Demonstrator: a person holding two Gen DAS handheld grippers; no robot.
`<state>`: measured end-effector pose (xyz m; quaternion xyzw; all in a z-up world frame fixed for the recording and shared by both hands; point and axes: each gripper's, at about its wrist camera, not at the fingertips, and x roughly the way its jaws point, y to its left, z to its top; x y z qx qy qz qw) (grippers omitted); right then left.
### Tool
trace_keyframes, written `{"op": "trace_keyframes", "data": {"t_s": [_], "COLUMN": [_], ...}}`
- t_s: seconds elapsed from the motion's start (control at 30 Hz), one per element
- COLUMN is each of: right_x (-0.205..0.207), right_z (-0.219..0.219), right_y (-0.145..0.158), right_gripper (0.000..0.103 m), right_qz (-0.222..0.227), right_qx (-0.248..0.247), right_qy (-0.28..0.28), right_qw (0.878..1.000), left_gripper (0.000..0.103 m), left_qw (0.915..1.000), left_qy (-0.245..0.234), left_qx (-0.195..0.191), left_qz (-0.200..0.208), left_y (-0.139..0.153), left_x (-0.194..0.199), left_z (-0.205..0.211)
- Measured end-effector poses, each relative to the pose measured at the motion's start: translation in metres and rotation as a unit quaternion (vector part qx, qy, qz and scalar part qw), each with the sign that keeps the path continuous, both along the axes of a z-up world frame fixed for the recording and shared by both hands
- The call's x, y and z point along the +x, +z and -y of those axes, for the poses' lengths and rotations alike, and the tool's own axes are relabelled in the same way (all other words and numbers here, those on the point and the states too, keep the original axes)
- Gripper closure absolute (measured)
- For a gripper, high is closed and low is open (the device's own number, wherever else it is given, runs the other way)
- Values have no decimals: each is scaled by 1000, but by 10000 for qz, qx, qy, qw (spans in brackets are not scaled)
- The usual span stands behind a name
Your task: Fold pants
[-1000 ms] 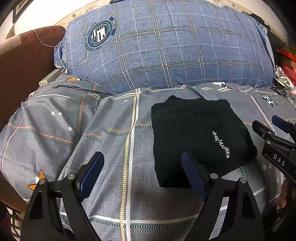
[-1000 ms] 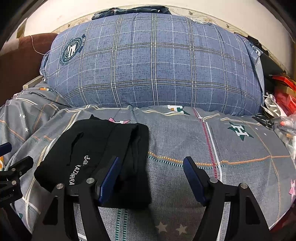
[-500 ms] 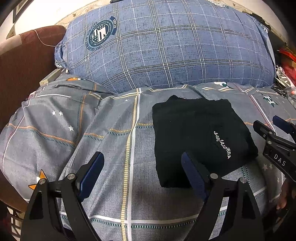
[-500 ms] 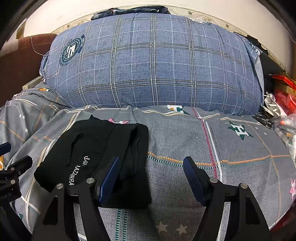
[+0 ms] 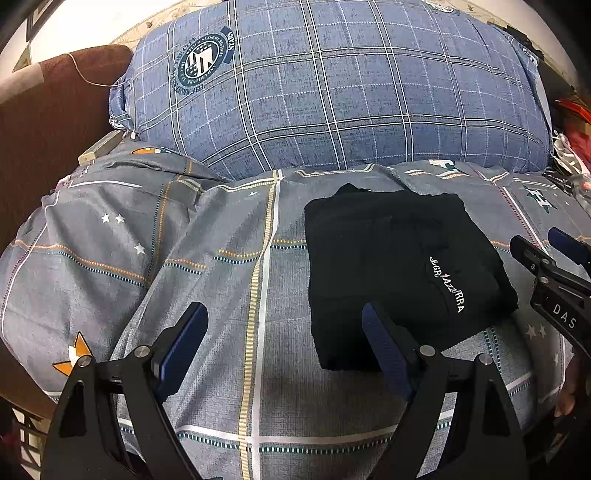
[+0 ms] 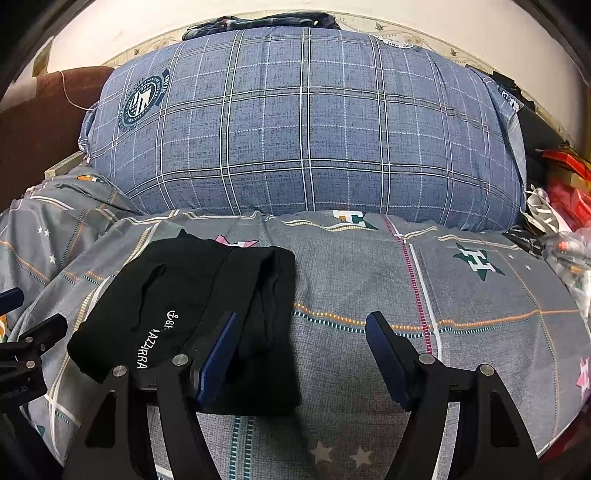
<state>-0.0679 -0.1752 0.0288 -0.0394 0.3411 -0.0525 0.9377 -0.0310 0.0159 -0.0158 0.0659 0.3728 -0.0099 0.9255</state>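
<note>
Black pants [image 5: 399, 269] are lying folded into a compact rectangle on the grey patterned bedspread [image 5: 221, 288], white lettering facing up. Left gripper [image 5: 284, 332] is hovering beside them, jaws released and empty. Right gripper [image 6: 301, 343] is likewise hanging spread, gripping nothing. Blue plaid pillow [image 6: 306, 125] is sitting behind.

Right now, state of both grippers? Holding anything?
Left gripper: open, empty, beside the folded black pants.
Right gripper: open, empty; pants lie on the bedspread.

A grey patterned bedcover [image 6: 369, 280] lies before a large blue plaid pillow [image 6: 303, 125], beneath a pale wall [image 6: 424, 22].
</note>
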Motion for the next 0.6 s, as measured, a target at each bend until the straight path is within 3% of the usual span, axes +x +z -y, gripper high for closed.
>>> {"op": "trace_keyframes", "data": {"t_s": [0.6], "right_x": [-2], "right_z": [0], "right_y": [1], "right_gripper": [31], "right_qz": [19], "right_qx": [-22], "right_qy": [-20], "right_qw": [10000], "left_gripper": [17], "left_qw": [10000], "left_qy": [30], "left_qx": [-31], "left_qz": [-21], "left_y": [0], "left_x": [-2], "left_z": [0]}}
